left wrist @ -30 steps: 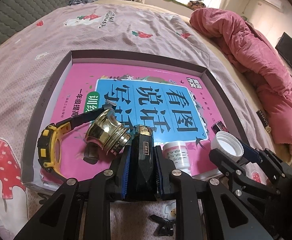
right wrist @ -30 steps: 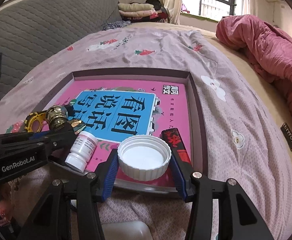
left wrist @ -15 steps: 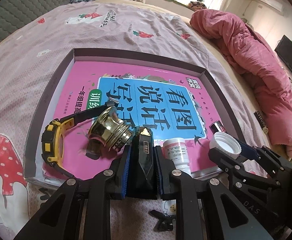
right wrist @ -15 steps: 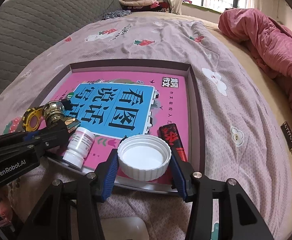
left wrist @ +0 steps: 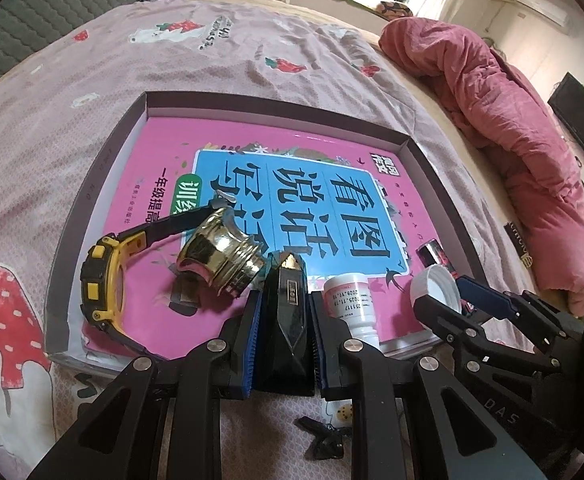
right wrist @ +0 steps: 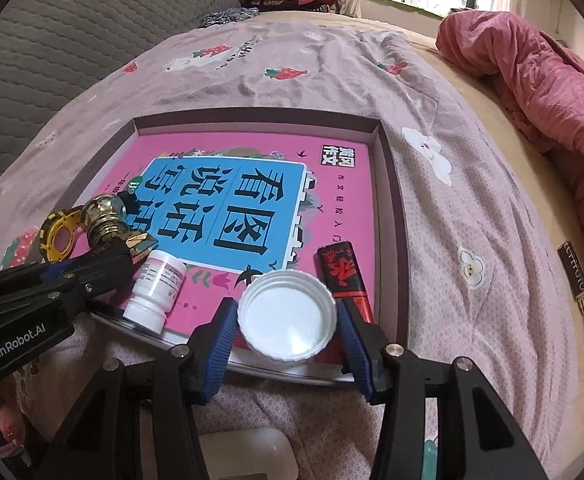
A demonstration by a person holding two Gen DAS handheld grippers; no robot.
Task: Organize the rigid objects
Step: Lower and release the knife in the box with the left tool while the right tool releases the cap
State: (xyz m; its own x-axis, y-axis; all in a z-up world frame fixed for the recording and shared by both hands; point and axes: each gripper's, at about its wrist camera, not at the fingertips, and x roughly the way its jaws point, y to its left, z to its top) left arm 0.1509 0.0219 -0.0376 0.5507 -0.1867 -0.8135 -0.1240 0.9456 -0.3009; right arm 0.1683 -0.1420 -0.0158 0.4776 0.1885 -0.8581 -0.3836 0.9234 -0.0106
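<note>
My left gripper (left wrist: 283, 320) is shut on a black faceted bottle (left wrist: 285, 316) with a gold tip, held over the near edge of the shallow box tray (left wrist: 103, 164). My right gripper (right wrist: 287, 316) is shut on a white plastic lid (right wrist: 287, 314), open side up, over the tray's near right corner. In the tray lie a pink book (left wrist: 251, 152), a yellow-black watch (left wrist: 99, 276), a gold metal knob (left wrist: 219, 256), a white pill bottle (left wrist: 352, 300) on its side, and a red-black lighter (right wrist: 344, 276). The right gripper also shows in the left wrist view (left wrist: 444, 292).
The tray sits on a bed with a mauve strawberry-print sheet (right wrist: 292, 60). A pink quilt (left wrist: 512, 120) is bunched at the right. A grey padded headboard (right wrist: 51, 32) stands at the left. A small black clip (left wrist: 324, 440) lies on the sheet below my left gripper.
Both grippers have drawn back a little toward the tray's near edge, still holding the black bottle and the white lid. The objects in the tray have not moved.
</note>
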